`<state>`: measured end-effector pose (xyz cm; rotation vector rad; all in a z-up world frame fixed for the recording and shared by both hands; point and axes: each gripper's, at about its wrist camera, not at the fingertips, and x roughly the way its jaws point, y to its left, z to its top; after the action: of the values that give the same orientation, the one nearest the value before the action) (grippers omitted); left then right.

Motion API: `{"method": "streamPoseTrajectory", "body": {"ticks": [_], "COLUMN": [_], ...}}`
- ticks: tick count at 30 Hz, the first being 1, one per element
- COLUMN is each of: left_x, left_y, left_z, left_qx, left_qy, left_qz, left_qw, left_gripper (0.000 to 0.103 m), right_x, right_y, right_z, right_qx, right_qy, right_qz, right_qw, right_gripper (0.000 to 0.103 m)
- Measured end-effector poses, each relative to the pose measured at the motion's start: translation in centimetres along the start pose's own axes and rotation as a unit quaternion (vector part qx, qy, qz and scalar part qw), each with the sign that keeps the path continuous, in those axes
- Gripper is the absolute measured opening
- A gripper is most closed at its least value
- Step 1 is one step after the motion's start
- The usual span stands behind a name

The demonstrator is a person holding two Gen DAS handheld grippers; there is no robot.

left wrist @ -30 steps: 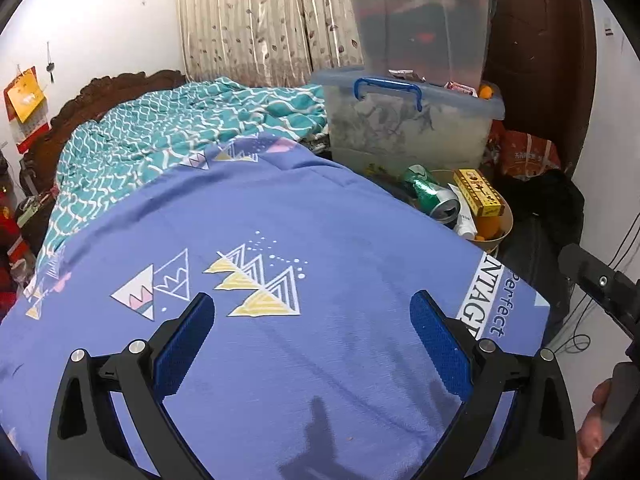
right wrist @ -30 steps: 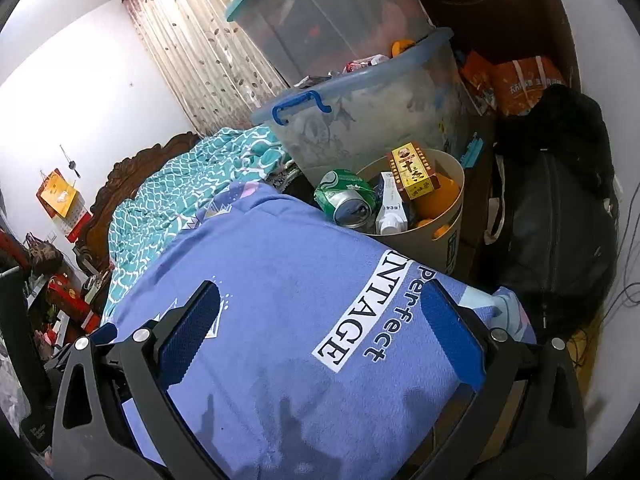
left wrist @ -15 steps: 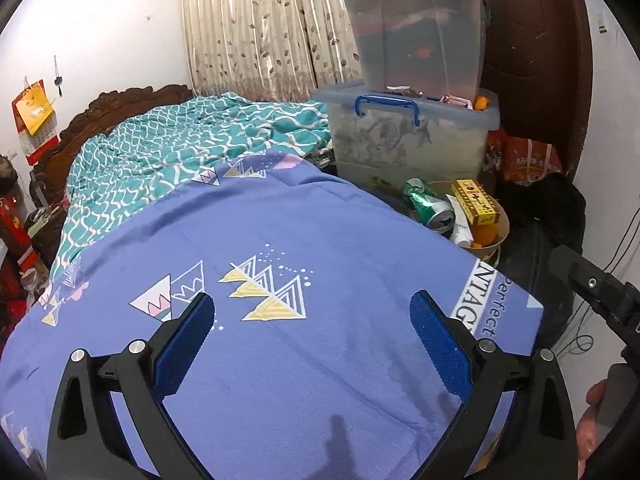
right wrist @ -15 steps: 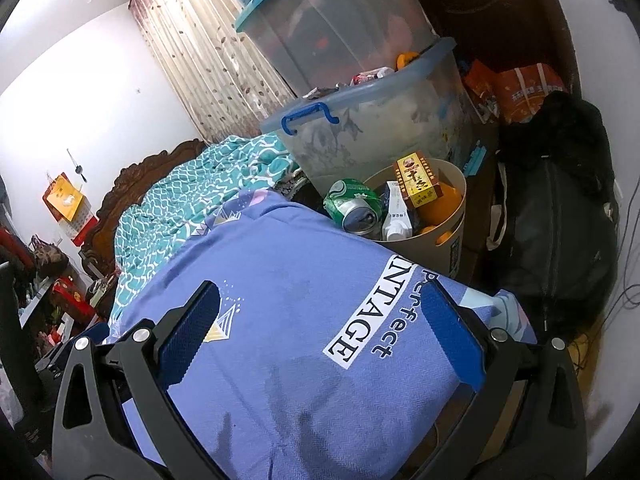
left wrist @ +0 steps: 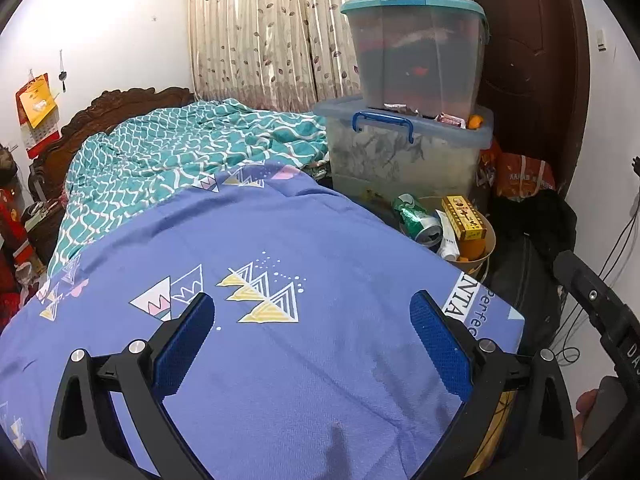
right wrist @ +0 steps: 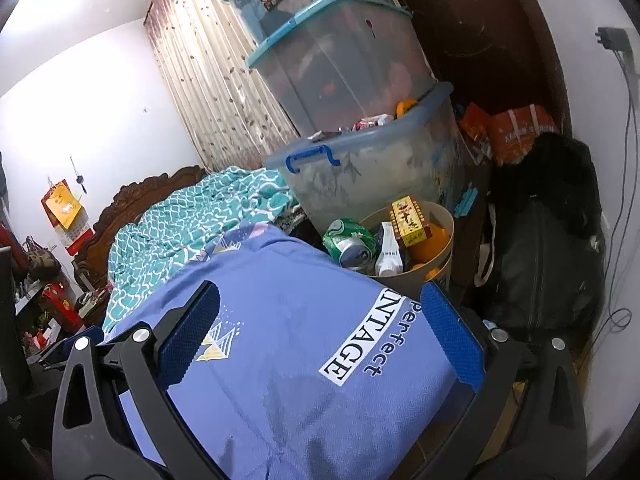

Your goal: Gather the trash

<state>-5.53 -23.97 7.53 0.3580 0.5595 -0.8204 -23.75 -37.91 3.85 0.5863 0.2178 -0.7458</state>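
We hold both tools above the bed, whose blue printed sheet [left wrist: 304, 264] shows no loose litter that we can make out. The left gripper [left wrist: 312, 344] hangs over the middle of the sheet with its jaws wide apart and nothing between them. The right gripper [right wrist: 320, 344] hovers nearer the foot corner, over the "Perfect VINTAGE" print, its jaws likewise spread and empty.

The trash sits in the round tan bin [right wrist: 446, 248], just beyond the corner of the bed and in front of the stacked clear storage boxes [left wrist: 412, 148]. In the bin we see a crushed green can [right wrist: 350, 240] lying on its side at the rim nearest the bed, a white carton [right wrist: 388, 254] beside it, a yellow-and-red box [right wrist: 410, 222] standing tilted above them, and something orange [right wrist: 428, 242] behind that. The same pile shows in the left view, with the can [left wrist: 416, 218] and the yellow box [left wrist: 464, 218] at the bin's top.

We judge the collecting to be far along, perhaps done: the bin is heaped to its brim and neither tool carries anything. What may be left we cannot confirm, since the floor by the bin is mostly hidden behind a black bag [right wrist: 544, 264] and the teal quilt [left wrist: 180, 160] could cover small pieces.
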Motion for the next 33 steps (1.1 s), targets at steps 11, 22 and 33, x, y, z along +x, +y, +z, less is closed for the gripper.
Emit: {"method": "streamPoseTrajectory", "body": {"ticks": [11, 22, 33], "left_x": [-1.5, -2.2, -2.4], "left_y": [0.6, 1.2, 1.4], "left_z": [0.2, 0.3, 0.2], "left_qx": [-0.001, -0.008, -0.010], "left_qy": [-0.033, -0.051, -0.050], "left_qz": [0.022, 0.041, 0.039], "left_qw": [0.9992, 0.9978, 0.9979], "left_gripper": [0.094, 0.094, 0.094], "right_x": [0.1, -0.1, -0.3], "right_y": [0.0, 0.3, 0.6], "right_z": [-0.2, -0.3, -0.3], "right_qx": [0.004, 0.001, -0.003], "right_qy": [0.006, 0.005, 0.001], "right_qz": [-0.006, -0.006, -0.003], "right_qw": [1.000, 1.000, 1.000], "right_gripper": [0.100, 0.100, 0.100]}}
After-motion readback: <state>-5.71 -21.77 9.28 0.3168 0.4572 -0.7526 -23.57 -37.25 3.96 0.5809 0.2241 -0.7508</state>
